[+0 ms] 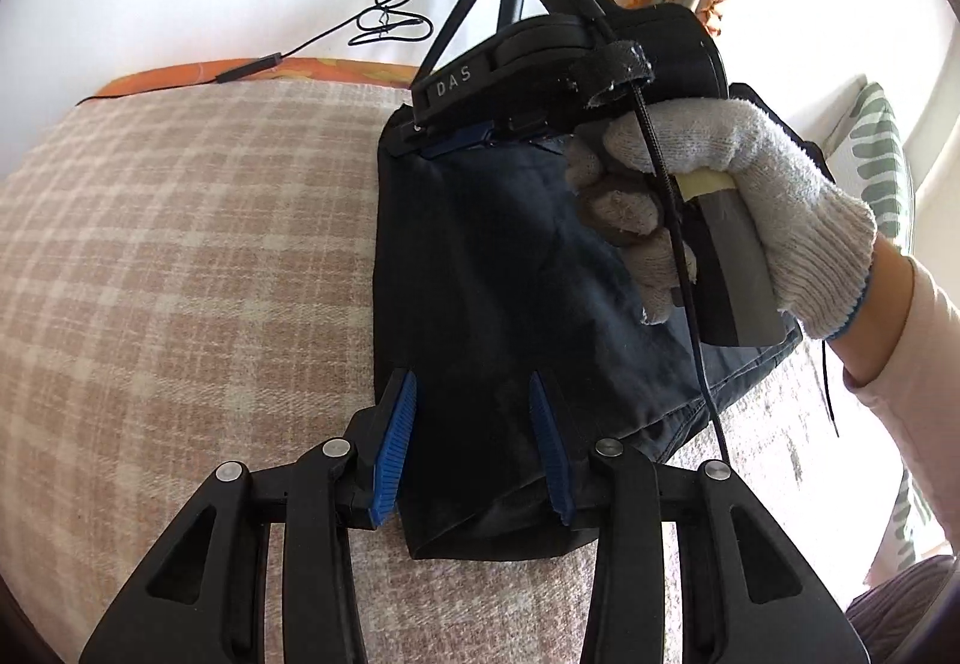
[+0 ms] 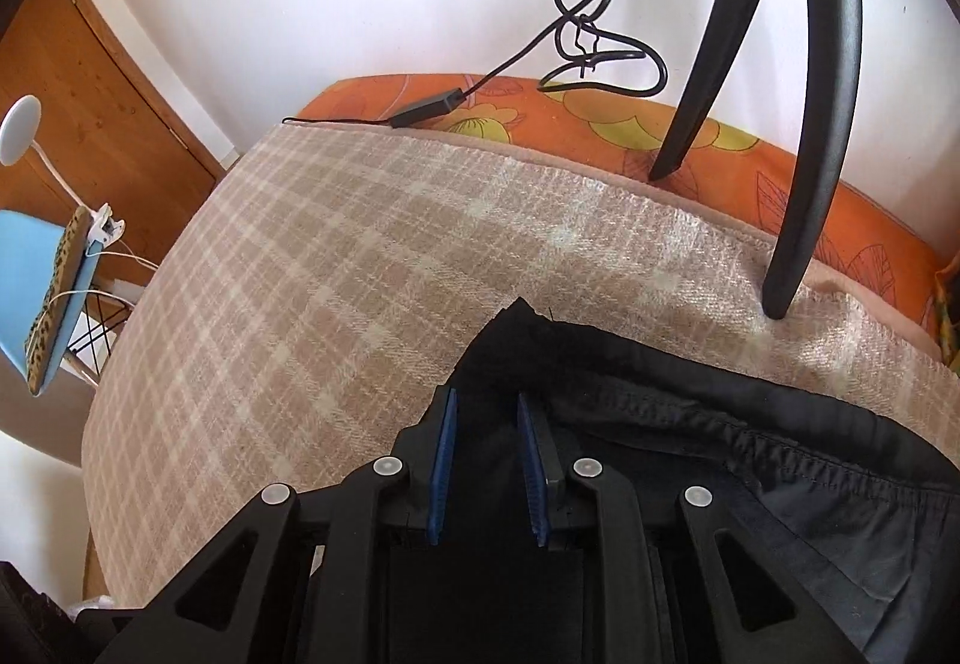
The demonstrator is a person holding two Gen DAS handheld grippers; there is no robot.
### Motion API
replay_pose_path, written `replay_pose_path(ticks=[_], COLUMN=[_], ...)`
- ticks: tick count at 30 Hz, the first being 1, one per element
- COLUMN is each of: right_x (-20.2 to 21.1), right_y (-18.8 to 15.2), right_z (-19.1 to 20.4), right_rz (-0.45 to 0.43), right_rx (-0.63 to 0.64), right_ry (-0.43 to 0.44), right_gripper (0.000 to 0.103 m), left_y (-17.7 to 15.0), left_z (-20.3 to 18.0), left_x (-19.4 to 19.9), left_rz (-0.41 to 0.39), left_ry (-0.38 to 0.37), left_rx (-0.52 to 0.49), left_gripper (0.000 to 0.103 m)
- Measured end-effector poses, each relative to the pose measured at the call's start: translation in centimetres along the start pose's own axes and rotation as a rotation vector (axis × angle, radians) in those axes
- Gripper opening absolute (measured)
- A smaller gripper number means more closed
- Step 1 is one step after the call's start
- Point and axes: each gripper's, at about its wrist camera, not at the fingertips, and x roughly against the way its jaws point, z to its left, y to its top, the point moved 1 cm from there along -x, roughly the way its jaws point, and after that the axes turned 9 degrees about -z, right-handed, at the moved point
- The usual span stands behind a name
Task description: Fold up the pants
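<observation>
One beige-and-white checked woven blanket (image 1: 180, 244) covers the bed, and one pair of dark navy fabric pants (image 1: 510, 268), folded into a compact block, lies on it right of centre. In the left wrist view, the left gripper (image 1: 474, 412) has its two blue-padded fingers (image 1: 393, 442) spread apart over the near edge of the pants, gripping nothing. Farther right, one white knitted-glove hand (image 1: 738, 208) holds the right gripper (image 2: 486, 436) at the far edge of the pants. In the right wrist view its two fingers (image 2: 444, 460) stand partly apart astride a raised fold of the pants, not pressed together. Two black tripod legs (image 2: 810, 123) stand beyond.
</observation>
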Motion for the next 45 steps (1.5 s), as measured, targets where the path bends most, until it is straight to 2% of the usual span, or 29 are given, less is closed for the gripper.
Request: replay_pose_path(ticks=[2,3,4,7,10,12,14,15,16,20,26,27,29,30,32,34,36,38,39,41,42,45], right_x=[0.1,0.2,0.6,1.7,2.8,3.3,3.6,3.7,3.9,3.3,0.7,0.3,-0.4,-0.6,-0.3,0.1,0.6,1.2,1.5,2.1,2.6,4.3], right_y=[0.0,0.0,0.0,-0.2,-0.7,-0.8,-0.7,-0.6,-0.5,-0.9,-2.0,-2.2,-2.6,-2.7,-2.7,-2.6,-2.6,-2.6,-2.7,-2.7,-2.7,-2.4], right_z=[-0.2,-0.2,0.0,1.1,2.3,2.8,3.0,3.0,3.1,4.3,6.0,6.1,6.0,5.9,5.9,5.4,4.7,3.8,3.5,2.9,2.7,2.0], right_rz=[-0.007,-0.007,-0.009,-0.003,0.028,0.056,0.082,0.093,0.102,0.163,0.262,0.271,0.284,0.28,0.268,0.256,0.238,0.213,0.201,0.179,0.167,0.125], right_rx=[-0.019,-0.025,-0.03,-0.028,-0.017,0.0,-0.006,-0.015,-0.018,0.011,0.097,0.111,0.125,0.126,0.13,0.101,0.063,0.015,-0.003,-0.033,-0.045,-0.079], right_ry=[0.001,-0.005,-0.013,-0.043,-0.019,-0.039,-0.048,-0.049,-0.048,-0.064,-0.177,-0.198,-0.243,-0.249,-0.253,-0.234,-0.208,-0.179,-0.166,-0.145,-0.134,-0.096], right_gripper=[0.019,0.02,0.023,0.034,0.038,0.041,0.047,0.048,0.049,0.051,0.051,0.049,0.037,0.036,0.025,0.018,0.013,0.007,0.006,0.003,0.003,0.002], left_y=[0.3,0.4,0.4,-0.2,0.0,0.0,-0.1,-0.1,-0.1,0.2,0.1,0.1,0.1,0.1,0.0,-0.1,-0.6,-0.6,-0.6,-0.6,-0.7,-0.4], left_z=[0.6,0.9,1.1,1.8,1.8,1.8,1.6,1.5,1.4,1.3,0.6,0.4,0.1,0.0,-0.2,0.2,0.7,0.6,0.3,-0.2,-0.6,-2.3], left_x=[0.2,0.1,0.0,-0.8,-0.9,-1.0,-1.1,-1.1,-1.1,-0.5,0.3,0.3,0.1,0.1,0.3,0.0,-0.3,-0.2,-0.4,-0.6,-0.8,0.1], left_rz=[-0.002,0.01,0.016,0.03,0.014,0.014,0.005,0.005,0.0,-0.026,-0.039,-0.038,-0.033,-0.032,-0.025,-0.004,0.01,-0.01,-0.005,0.008,0.02,-0.025], left_ry=[0.014,0.023,0.031,0.02,0.003,-0.032,-0.036,-0.033,-0.029,-0.052,-0.057,-0.056,-0.05,-0.043,-0.014,0.034,0.036,0.026,0.009,-0.031,-0.038,-0.036], left_rx=[0.044,0.058,0.077,0.141,0.169,0.2,0.198,0.197,0.198,0.201,0.173,0.166,0.149,0.144,0.137,0.153,0.2,0.204,0.202,0.199,0.194,0.136], left_gripper=[0.045,0.052,0.054,0.055,0.055,0.055,0.046,0.033,0.03,0.026,0.026,0.026,0.026,0.026,0.029,0.067,0.069,0.068,0.065,0.034,0.015,0.01])
